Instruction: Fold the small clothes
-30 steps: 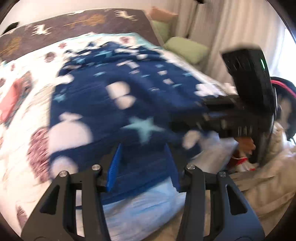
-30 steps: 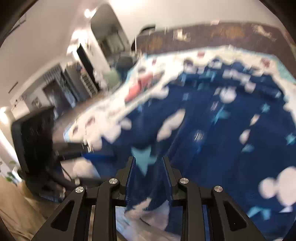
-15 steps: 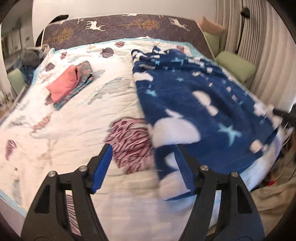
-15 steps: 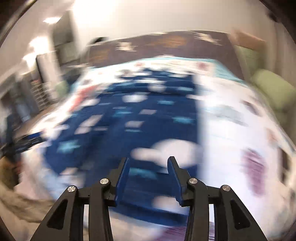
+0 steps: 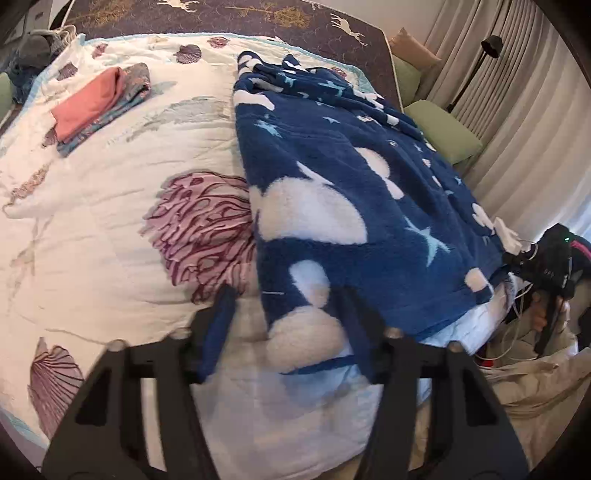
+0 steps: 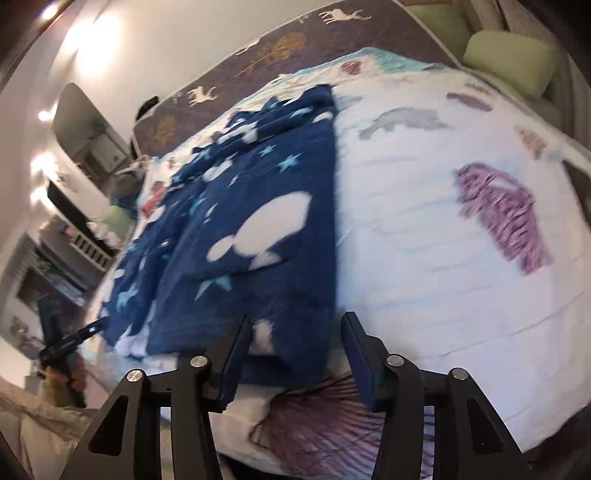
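A dark blue fleece garment with white clouds and pale stars lies spread flat on the bed, reaching its near edge. My left gripper straddles the garment's near left corner. Its jaws are closing, the corner lies between them, and the left finger still stands clear of the cloth. In the right wrist view the same garment fills the left half. My right gripper hangs over its near right corner, jaws opening, with the hem between the fingers but not pinched. Each gripper shows small in the other's view, the right gripper and the left gripper.
The white bedspread carries purple shell prints. A folded pink and patterned stack lies at the far left. Green cushions, a floor lamp and curtains line the right side. A dark deer-print headboard closes the far end.
Both grippers have swung apart from the garment's middle to its two near corners. The left jaws widened, then narrowed. The right jaws have widened.
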Tool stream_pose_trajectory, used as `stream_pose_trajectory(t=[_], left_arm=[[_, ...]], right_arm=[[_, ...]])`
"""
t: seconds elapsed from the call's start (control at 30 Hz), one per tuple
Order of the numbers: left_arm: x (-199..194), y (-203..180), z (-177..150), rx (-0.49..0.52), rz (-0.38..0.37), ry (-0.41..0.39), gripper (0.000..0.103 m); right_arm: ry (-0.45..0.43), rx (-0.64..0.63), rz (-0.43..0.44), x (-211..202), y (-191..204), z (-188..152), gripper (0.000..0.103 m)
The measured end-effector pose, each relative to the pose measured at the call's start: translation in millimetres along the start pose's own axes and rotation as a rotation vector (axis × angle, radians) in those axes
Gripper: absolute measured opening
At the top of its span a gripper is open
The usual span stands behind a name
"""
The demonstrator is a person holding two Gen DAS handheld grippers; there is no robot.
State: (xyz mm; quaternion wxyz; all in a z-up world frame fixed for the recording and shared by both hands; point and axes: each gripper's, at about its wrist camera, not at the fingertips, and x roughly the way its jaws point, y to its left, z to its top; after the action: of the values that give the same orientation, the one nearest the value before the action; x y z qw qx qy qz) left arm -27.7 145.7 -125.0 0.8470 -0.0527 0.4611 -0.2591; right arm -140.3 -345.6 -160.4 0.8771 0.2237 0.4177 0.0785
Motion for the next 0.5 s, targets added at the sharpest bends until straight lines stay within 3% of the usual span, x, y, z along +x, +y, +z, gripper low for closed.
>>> stream_pose_trajectory(t=[0.03,0.1,0.13,0.17,0.37,0.5], left_arm=[[1,-1,1,-0.001,-0.023,0.005,0.021],[0,-6,3,-0.006,-0.029,-0.017,0.015],[-4,-13,3,0.023,-0.016,-0.053,0.014],[-8,-19,3,0.047,-0.009,-0.080,0.014],[-35,-40,24,0.110,-0.031,-0.185,0.014],[-52,-57,45,0.169,-0.020,-0.254,0.014]], right_arm=[[0.005,-0.007,0.003,2,2,0,0.053],[0.019,-0.018,0.003,6,6,2,0.046],[0.028,-0.013,0.011,8,6,3,0.022],[0.029,0.000,0.035,8,5,5,0.013],[-0.075,0.001,0.170,-21,11,22,0.012],[-0.132,-0.041,0.208,-37,25,40,0.012]])
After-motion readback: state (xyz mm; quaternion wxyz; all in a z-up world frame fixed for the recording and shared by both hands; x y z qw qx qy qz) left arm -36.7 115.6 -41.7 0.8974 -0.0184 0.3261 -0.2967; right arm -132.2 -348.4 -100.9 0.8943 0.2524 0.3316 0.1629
